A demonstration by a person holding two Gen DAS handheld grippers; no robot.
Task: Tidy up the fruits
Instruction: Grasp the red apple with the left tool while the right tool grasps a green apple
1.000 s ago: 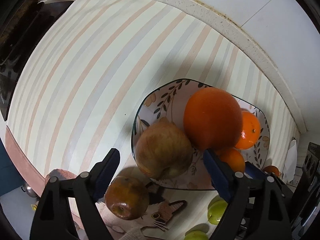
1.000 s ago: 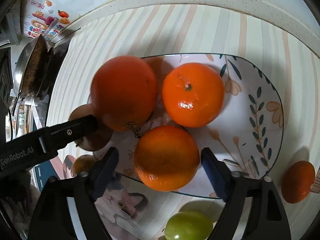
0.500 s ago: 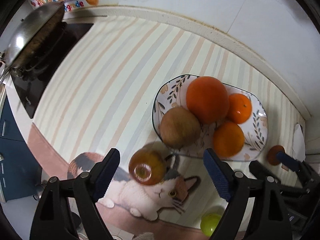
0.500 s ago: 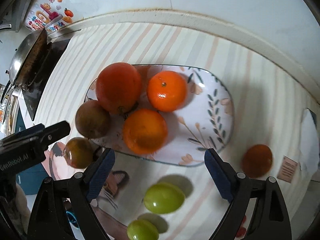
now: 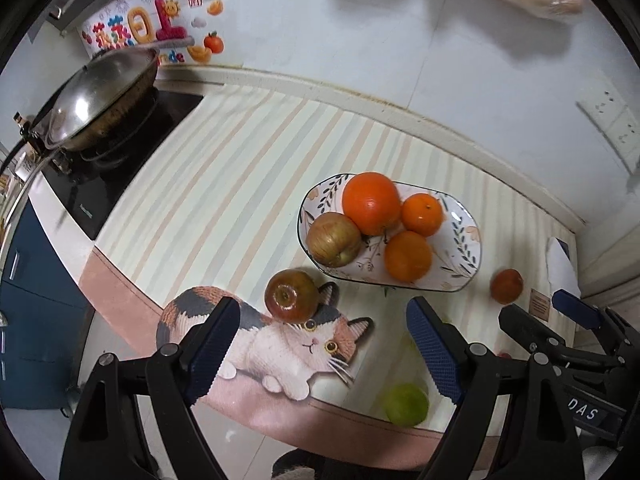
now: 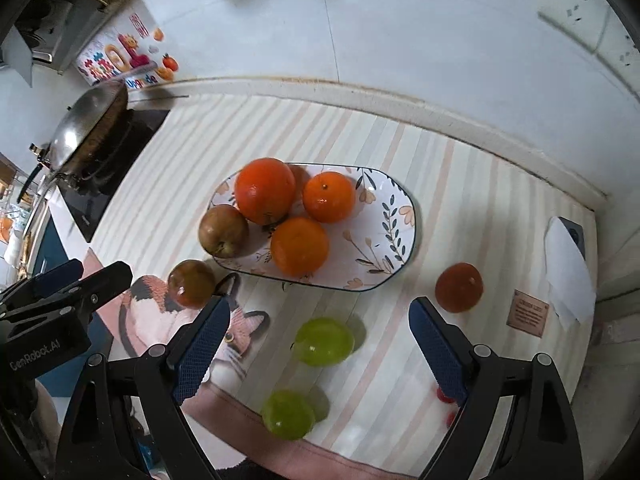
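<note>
The fruits still loose on the desk were found around the plate [image 6: 404,248], which already held four. Two green fruits [image 6: 324,342] lay just before the plate, under the spread, empty right claw [image 6: 320,354]; the reddish apple [image 5: 291,295] lay nearer the spread, empty left claw [image 5: 320,354].

Both wrist fisheyes look steeply down from well above the striped counter mat [image 5: 224,184], side by side, sharing the leaf-patterned oval plate [image 5: 466,236] [image 6: 394,216] of fruit.
</note>
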